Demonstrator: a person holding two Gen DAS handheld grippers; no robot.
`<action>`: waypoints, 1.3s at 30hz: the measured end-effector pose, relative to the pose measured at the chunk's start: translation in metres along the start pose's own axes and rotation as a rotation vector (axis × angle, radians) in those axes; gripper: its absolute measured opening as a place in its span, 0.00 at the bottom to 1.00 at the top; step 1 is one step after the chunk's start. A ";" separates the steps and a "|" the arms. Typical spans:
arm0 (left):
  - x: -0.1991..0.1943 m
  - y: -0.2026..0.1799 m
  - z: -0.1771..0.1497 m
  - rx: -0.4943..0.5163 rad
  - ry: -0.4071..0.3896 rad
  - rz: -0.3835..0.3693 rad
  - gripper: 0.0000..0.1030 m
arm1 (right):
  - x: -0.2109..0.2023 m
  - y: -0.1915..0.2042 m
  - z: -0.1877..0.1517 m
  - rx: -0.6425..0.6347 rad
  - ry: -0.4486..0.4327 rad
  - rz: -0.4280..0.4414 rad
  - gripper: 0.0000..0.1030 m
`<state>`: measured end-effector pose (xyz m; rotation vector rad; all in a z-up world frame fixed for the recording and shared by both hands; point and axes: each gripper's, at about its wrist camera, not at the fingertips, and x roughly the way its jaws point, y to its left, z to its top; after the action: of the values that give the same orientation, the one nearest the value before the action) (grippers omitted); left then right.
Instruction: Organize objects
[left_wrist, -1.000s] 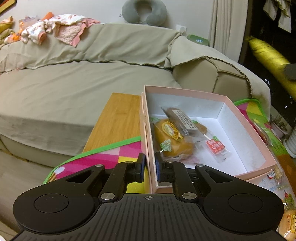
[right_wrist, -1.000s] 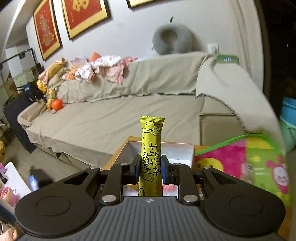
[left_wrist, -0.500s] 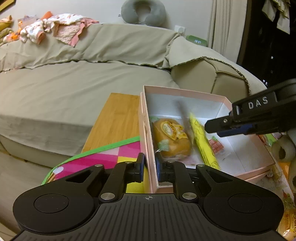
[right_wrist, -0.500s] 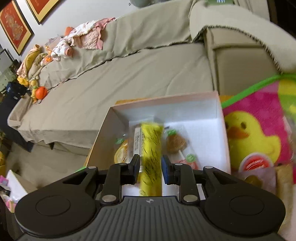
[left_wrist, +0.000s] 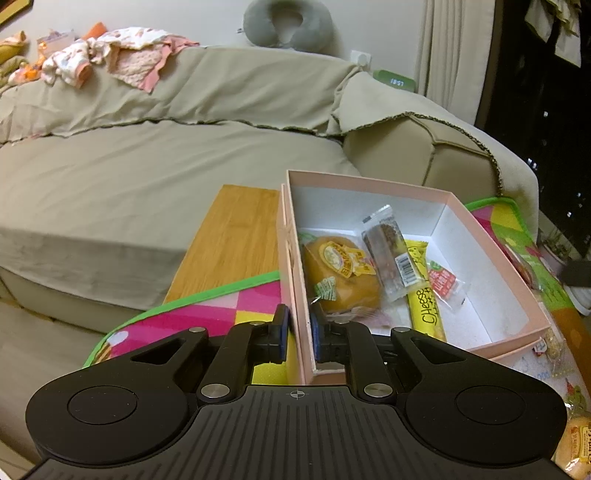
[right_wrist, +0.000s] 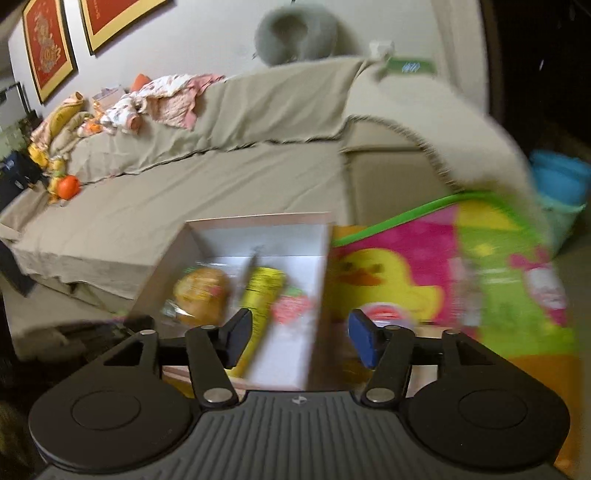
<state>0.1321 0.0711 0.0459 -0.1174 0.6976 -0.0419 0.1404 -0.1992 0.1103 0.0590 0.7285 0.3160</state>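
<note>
A pink box (left_wrist: 495, 243) with a white inside stands on the low table. My left gripper (left_wrist: 296, 328) is shut on the box's near left wall. Inside lie a wrapped orange bun (left_wrist: 340, 273), a dark bar in clear wrap (left_wrist: 384, 254), a yellow cheese stick (left_wrist: 424, 302) and a small red-label packet (left_wrist: 443, 282). The right wrist view is blurred: my right gripper (right_wrist: 301, 339) hangs above the box (right_wrist: 258, 221), its jaws opening with nothing between them, and the yellow cheese stick (right_wrist: 260, 299) lies in the box below.
A bright play mat (left_wrist: 207, 314) with a duck (right_wrist: 376, 280) covers most of the wooden table (left_wrist: 236, 243). More wrapped snacks (left_wrist: 576, 443) lie on the mat at the right. A beige sofa (left_wrist: 147, 177) stands behind, with clothes (left_wrist: 110, 59) on its back.
My right gripper came down over the box, let go of the yellow cheese stick and has drawn back. The stick now lies in the box. My left gripper has kept its grip.
</note>
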 end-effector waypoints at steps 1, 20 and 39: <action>0.000 0.000 0.000 0.001 0.000 0.003 0.14 | -0.008 -0.004 -0.006 -0.019 -0.017 -0.032 0.59; -0.001 -0.004 -0.001 0.010 0.008 0.023 0.13 | 0.003 -0.048 -0.066 -0.033 0.065 -0.111 0.61; -0.003 -0.005 -0.001 0.005 0.006 0.017 0.14 | 0.025 -0.060 -0.065 -0.005 0.085 -0.134 0.61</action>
<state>0.1290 0.0666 0.0478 -0.1062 0.7048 -0.0275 0.1305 -0.2519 0.0359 -0.0082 0.8120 0.1932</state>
